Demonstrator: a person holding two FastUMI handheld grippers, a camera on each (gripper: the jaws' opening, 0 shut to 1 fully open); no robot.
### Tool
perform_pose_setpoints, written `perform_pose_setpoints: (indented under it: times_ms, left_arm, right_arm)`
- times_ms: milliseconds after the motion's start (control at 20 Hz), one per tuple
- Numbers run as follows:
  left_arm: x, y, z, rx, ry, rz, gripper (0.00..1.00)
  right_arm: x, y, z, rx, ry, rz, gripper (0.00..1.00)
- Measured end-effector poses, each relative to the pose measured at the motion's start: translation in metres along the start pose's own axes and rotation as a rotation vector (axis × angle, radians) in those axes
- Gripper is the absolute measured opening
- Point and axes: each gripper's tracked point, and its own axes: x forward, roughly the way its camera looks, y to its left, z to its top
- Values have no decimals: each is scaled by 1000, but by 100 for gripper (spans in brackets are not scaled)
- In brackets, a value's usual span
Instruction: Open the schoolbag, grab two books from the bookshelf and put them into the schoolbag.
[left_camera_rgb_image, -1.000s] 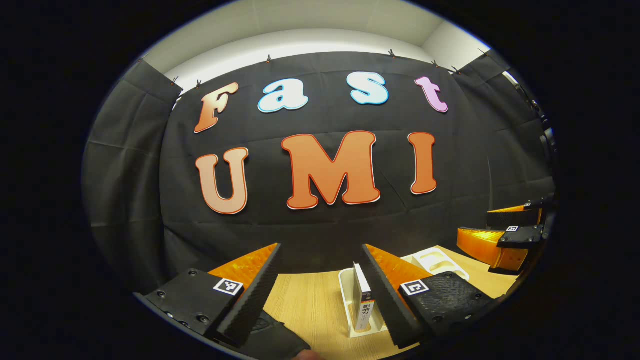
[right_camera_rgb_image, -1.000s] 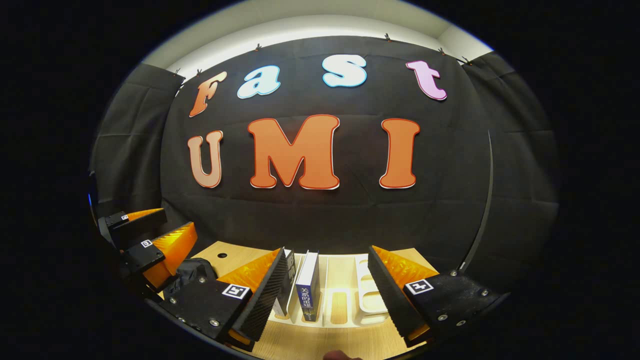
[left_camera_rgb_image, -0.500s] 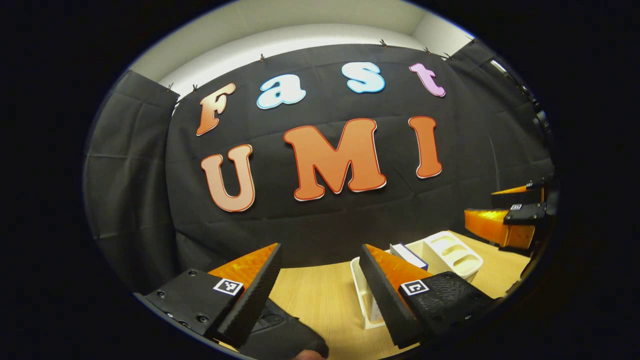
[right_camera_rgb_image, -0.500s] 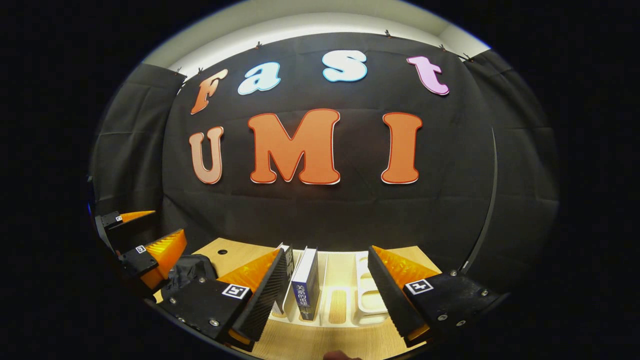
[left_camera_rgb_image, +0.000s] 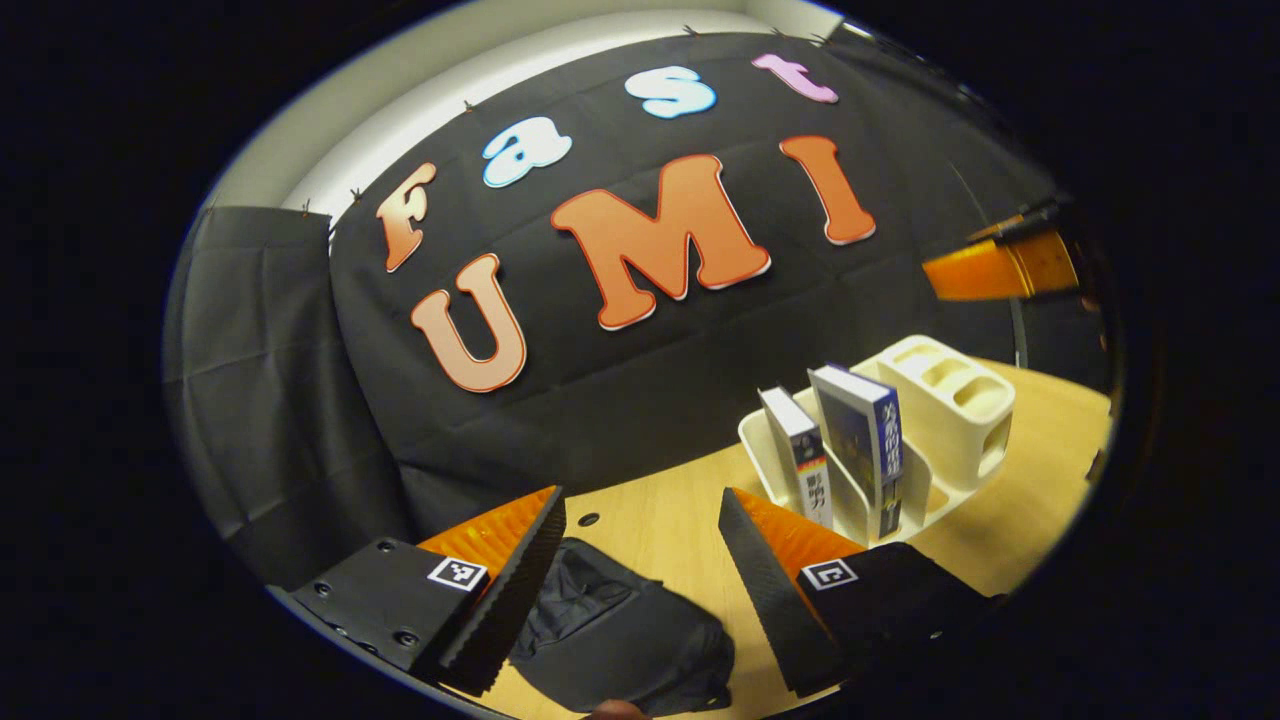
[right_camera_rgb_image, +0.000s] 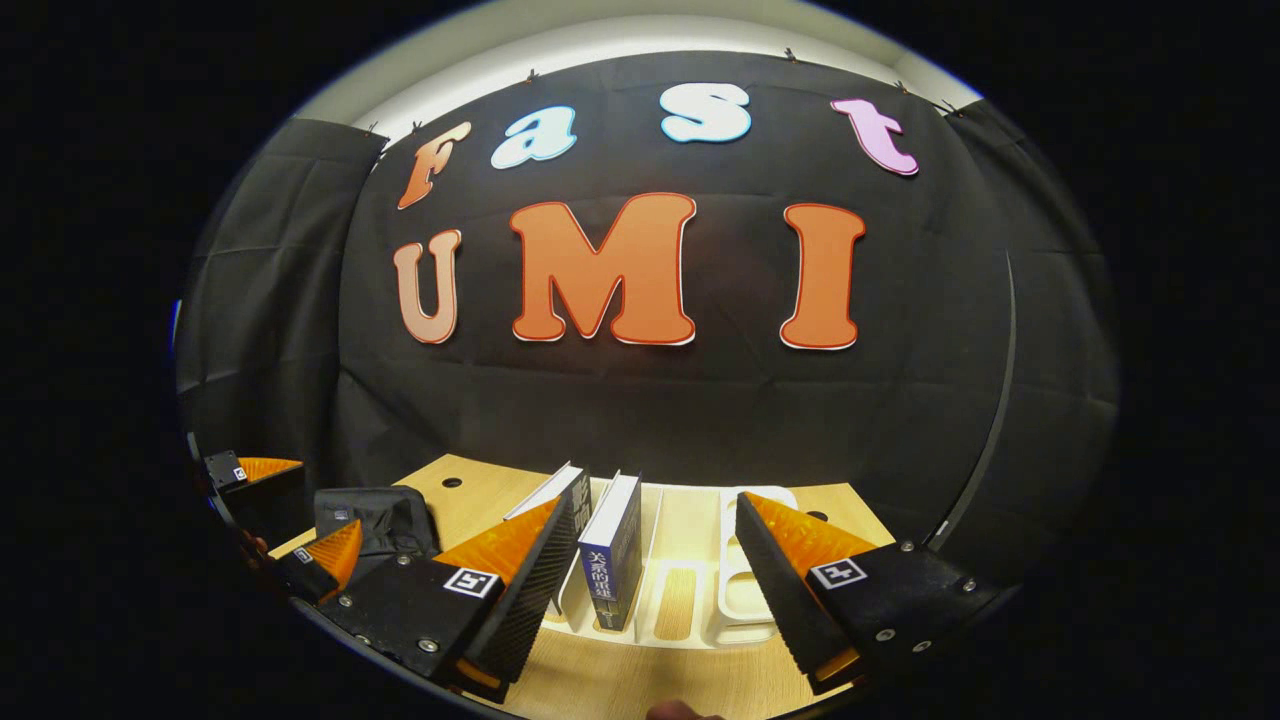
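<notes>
Left gripper (left_camera_rgb_image: 640, 590): fingers spread wide, nothing between them, hovering over the wooden table (left_camera_rgb_image: 660, 505). The black schoolbag (left_camera_rgb_image: 620, 640) lies flat on the table at 6 o'clock in the left gripper view, just past the left finger, partly between the two fingers. Can't tell whether its zip is open.

White bookshelf (left_camera_rgb_image: 950, 400) at 3 o'clock in that view, well apart from the bag. Two books stand in its slots: the white-spined book (left_camera_rgb_image: 800, 455) nearest the bag, the blue book (left_camera_rgb_image: 865, 445) in the next slot, both leaning slightly. Remaining slots are bare.

Right gripper (right_camera_rgb_image: 650, 585): fingers spread wide, holding nothing, hanging above the near edge of the bookshelf (right_camera_rgb_image: 700, 600). In the right gripper view the blue book (right_camera_rgb_image: 610, 560) sits at 6 o'clock between the fingers, not touched; the white-spined book (right_camera_rgb_image: 555, 495) is mostly hidden behind the left finger. Schoolbag (right_camera_rgb_image: 375, 520) at 8 o'clock, with the left gripper (right_camera_rgb_image: 290, 520) over it.
</notes>
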Motion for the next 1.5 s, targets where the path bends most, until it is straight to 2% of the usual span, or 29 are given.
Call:
perform_pose_setpoints:
  times_ms: [350,600,950,1200,1500]
  left_arm:
    - [-12,-16,-68,178,116,5,98]
    - [-15,-20,-107,265,184,10,98]
    - [-8,-40,-180,419,306,-53,98]
    - [-6,-32,-221,465,403,-26,98]
    - [10,-23,-249,528,471,7,98]
  right_arm:
    - [13,-5,-15,-38,21,22,98]
    - [21,-4,-23,-48,37,44,97]
    - [23,-14,-25,-54,36,43,97]
    - [24,-31,-20,-45,29,14,97]
    - [22,-42,-17,-45,20,2,97]
